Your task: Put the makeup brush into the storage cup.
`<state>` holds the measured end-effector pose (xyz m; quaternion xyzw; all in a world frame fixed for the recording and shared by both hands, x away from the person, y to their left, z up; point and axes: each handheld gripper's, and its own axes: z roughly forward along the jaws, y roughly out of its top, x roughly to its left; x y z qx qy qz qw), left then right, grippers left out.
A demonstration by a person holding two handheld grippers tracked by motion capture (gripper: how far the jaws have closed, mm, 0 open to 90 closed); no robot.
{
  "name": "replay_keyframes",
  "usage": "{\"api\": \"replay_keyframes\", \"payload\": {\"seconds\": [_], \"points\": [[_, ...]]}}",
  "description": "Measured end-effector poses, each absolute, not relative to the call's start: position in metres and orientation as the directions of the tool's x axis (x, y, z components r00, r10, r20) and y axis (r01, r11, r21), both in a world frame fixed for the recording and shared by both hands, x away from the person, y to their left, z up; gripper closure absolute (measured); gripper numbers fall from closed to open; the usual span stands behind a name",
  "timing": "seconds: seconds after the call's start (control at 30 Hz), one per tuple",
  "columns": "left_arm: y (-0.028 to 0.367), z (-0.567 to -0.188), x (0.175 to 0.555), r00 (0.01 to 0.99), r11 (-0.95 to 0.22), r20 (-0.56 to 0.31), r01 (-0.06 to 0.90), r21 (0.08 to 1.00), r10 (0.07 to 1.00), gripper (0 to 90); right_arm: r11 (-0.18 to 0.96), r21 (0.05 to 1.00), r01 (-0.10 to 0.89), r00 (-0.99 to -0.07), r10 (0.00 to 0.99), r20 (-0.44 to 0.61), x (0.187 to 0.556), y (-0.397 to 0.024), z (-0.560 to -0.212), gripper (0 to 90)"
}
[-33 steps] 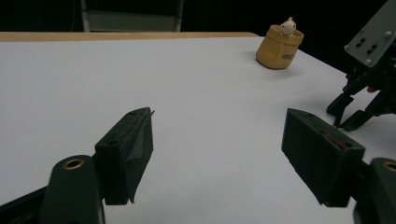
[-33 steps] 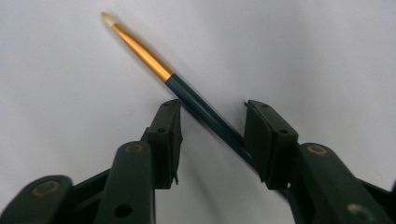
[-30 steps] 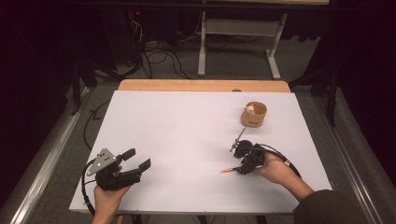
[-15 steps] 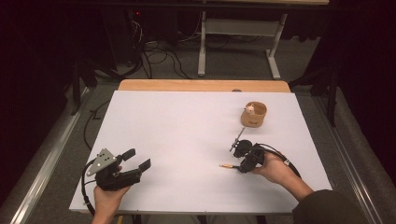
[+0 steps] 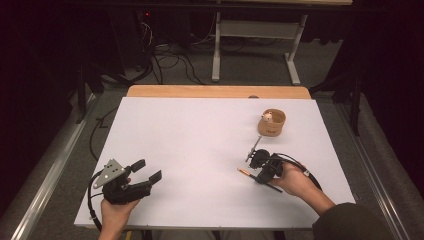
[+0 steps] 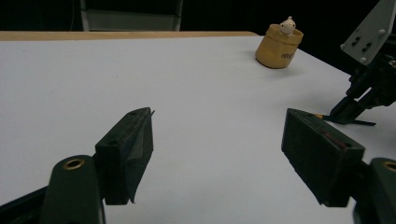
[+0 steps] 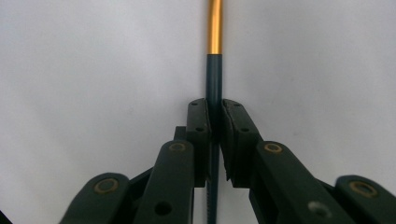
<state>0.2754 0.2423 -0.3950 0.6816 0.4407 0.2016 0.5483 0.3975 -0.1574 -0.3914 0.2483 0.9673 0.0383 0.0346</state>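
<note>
Right gripper (image 7: 214, 122), lower centre of its own view, having just closed, is clenching the dark pen (image 7: 214, 88); left gripper (image 5: 145, 171), lower left of the high view, is resting released.

The pen (image 5: 258, 178) lies on the table (image 5: 190, 135), cup (image 5: 272, 123) behind it.

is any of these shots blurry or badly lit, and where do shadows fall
High view: the white table is evenly lit, the floor and room around it nearly black. Left gripper view: near jaws soft, the yellow cup sharper, a faint shadow beside it. Right gripper view: the right hand-held gripper, its jaws just closed, grips the dark pen; its orange section shows glare.
</note>
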Motion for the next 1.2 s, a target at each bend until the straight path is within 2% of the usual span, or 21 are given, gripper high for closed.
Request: {"api": "replay_keyframes", "payload": {"seconds": [1.2], "points": [[0.2417,-0.3959,0.2757,0.53,-0.011,-0.21,0.384,0.923,0.822,25.6,0.864,0.116,0.489,-0.867,0.497,-0.043,0.3959,-0.1613,-0.3904,85.0]]}}
